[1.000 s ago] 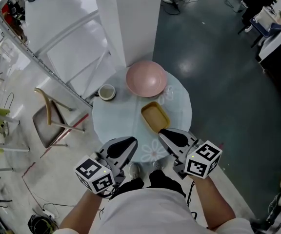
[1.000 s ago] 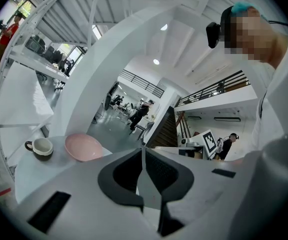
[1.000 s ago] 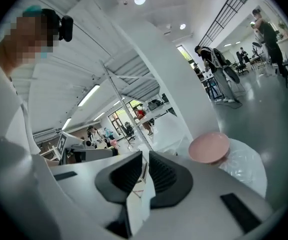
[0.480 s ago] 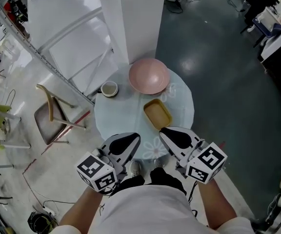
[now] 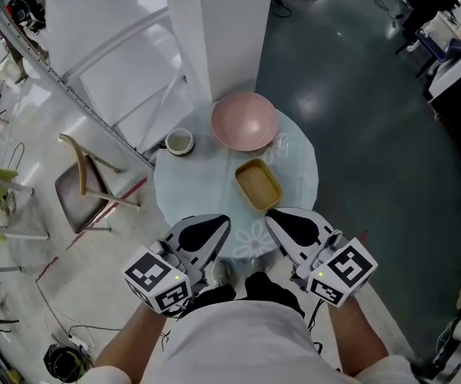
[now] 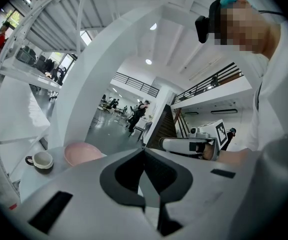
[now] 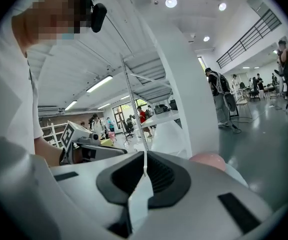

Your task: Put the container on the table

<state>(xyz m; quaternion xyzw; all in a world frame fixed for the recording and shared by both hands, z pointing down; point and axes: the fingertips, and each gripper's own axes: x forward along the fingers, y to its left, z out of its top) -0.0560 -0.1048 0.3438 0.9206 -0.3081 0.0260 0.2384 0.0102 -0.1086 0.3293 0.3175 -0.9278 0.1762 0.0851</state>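
The yellow rectangular container [image 5: 258, 185] lies empty on the round pale table [image 5: 190, 190], just in front of a pink bowl [image 5: 244, 122]. My left gripper [image 5: 221, 222] hovers over the table's near edge, jaws shut and empty, left of the container. My right gripper [image 5: 273, 214] hangs beside it, just short of the container's near end; its jaws are closing the last bit and meet with nothing between them. In the left gripper view the left gripper [image 6: 144, 151] shows its jaws together. The right gripper view shows the right gripper [image 7: 145, 156] the same way.
A white cup [image 5: 179, 142] stands at the table's back left. A white column [image 5: 222, 30] rises right behind the table. A wooden chair [image 5: 86, 194] and a slanted white rail stand to the left. Dark floor lies to the right.
The right gripper has risen slightly and rolled a little. The left gripper has hardly moved. The container, bowl and cup stay where they were.
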